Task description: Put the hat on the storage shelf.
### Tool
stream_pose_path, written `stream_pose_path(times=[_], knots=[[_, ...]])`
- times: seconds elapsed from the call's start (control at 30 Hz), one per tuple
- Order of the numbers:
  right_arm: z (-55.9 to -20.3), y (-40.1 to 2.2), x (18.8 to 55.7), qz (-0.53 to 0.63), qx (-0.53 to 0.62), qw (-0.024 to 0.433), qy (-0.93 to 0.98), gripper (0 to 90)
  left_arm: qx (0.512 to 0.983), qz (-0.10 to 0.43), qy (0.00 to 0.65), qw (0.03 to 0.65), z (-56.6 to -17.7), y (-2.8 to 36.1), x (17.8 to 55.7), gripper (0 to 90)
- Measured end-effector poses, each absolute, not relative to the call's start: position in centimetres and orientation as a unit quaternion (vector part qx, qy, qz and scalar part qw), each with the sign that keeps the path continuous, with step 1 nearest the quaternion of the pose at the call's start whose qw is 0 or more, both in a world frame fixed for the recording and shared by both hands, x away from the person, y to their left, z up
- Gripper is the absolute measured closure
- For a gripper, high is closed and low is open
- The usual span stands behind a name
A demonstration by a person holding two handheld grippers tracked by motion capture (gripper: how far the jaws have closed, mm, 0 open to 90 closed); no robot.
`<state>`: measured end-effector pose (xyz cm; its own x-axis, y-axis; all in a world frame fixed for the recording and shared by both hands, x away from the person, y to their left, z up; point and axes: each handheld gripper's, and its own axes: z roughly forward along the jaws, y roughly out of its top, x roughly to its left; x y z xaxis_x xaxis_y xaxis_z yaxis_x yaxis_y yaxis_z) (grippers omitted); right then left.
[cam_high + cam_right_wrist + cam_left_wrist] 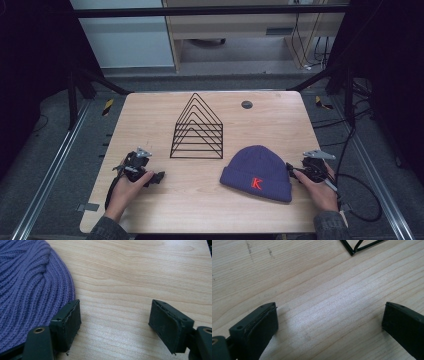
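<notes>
1. High view: nearest the camera, two sleeved forearms come in from the bottom edge, each hand holding a hand-held gripper on the wooden bench (150,107). Resting at the near left is the left hand-held gripper (159,176), with bare wood all round it. At the near right, the right hand-held gripper (290,169) lies just beside the right edge of a purple knitted beanie (257,171) with a red K on its cuff. Behind them, near the middle of the bench, stands a black wire rack (198,129) of nested triangles, well apart from both. A small dark round disc (246,104) sits near the far edge.

2. Left gripper view: the left hand-held gripper (329,320) has its jaws spread wide over bare wood with nothing between them. One corner of the wire rack (353,251) shows at the top, clear of the jaws.

3. Right gripper view: the right hand-held gripper (115,320) stands open, bare wood in the gap. Its left jaw lies at the rim of the beanie (30,290); whether it touches the knit I cannot tell. Nothing blocks the gap.
</notes>
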<state>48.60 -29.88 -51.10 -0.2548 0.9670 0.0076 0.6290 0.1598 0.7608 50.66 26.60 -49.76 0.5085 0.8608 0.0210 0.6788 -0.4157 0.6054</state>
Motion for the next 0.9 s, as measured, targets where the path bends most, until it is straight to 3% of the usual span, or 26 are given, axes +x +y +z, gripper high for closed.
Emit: stream_pose_path(times=[0.47, 0.53, 0.6, 0.9], knots=[[-50.9, -29.9, 48.6, 0.336, 0.566, 0.243, 0.712, 26.6, 0.826, 0.166, 0.464, 0.274, -49.8, 26.6, 50.6, 0.0], [-50.2, -30.0, 48.8, 0.337, 0.576, 0.229, 0.708, 28.9, 0.826, 0.166, 0.463, 0.275, -49.8, 26.6, 50.5, 0.0], [-48.3, -29.8, 49.2, 0.343, 0.571, 0.244, 0.705, 34.3, 0.826, 0.165, 0.463, 0.275, -49.8, 26.6, 50.5, 0.0], [-44.3, -27.3, 51.9, 0.313, 0.519, 0.216, 0.765, 41.1, 0.827, 0.165, 0.463, 0.274, -49.8, 26.6, 50.4, 0.0]])
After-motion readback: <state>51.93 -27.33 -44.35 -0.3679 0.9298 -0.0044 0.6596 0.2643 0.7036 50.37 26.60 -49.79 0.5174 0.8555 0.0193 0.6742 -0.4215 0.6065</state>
